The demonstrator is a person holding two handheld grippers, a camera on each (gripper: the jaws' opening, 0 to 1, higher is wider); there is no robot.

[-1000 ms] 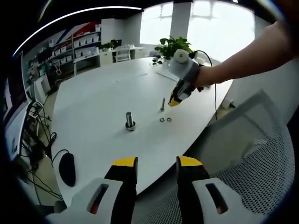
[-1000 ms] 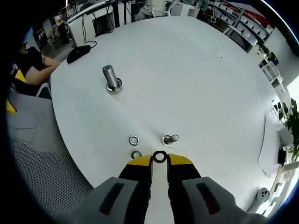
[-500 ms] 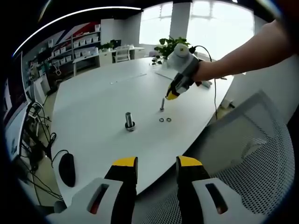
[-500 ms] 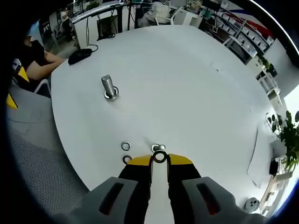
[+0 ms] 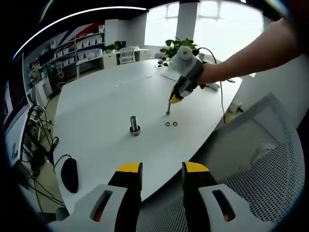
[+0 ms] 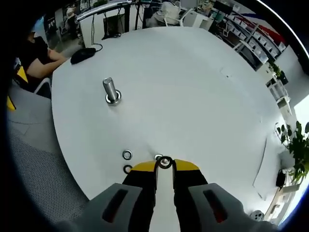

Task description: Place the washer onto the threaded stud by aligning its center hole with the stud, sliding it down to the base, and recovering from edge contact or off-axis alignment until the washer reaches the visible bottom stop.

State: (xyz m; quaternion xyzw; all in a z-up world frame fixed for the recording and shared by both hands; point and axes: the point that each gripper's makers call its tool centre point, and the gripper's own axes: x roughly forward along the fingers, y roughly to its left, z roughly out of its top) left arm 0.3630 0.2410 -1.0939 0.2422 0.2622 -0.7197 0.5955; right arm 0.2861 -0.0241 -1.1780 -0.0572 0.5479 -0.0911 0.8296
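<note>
The right tongs [image 6: 164,166] are clenched on a washer [image 6: 164,162], which sits pinched between the yellow tips at their very front. Just past it at 11 o'clock, the top of the stud [image 6: 158,157] peeks out beside the washer; whether the two touch cannot be told. In the left gripper view the right tongs [image 5: 175,98] hang over the white bench [image 5: 96,104] with their yellow tip right at the top of the small upright stud [image 5: 168,108], held by a person's hand [image 5: 210,77].

Two spare washers [image 6: 127,154] lie flat on the bench [image 6: 193,87] at 9 o'clock of the right tongs, one just beyond the other; in the left gripper view they [image 5: 171,124] lie side by side just at 5 o'clock of the stud. A larger bolt [image 6: 110,91] stands upright on its head well apart, at 10 o'clock in the right gripper view, and at 9 o'clock of the stud in the left gripper view [image 5: 134,125].

The left tongs [image 5: 161,169] are released, jaws apart with nothing between them, back beyond the bench's near edge. A mouse [image 5: 69,175] lies at 9 o'clock of them.
</note>
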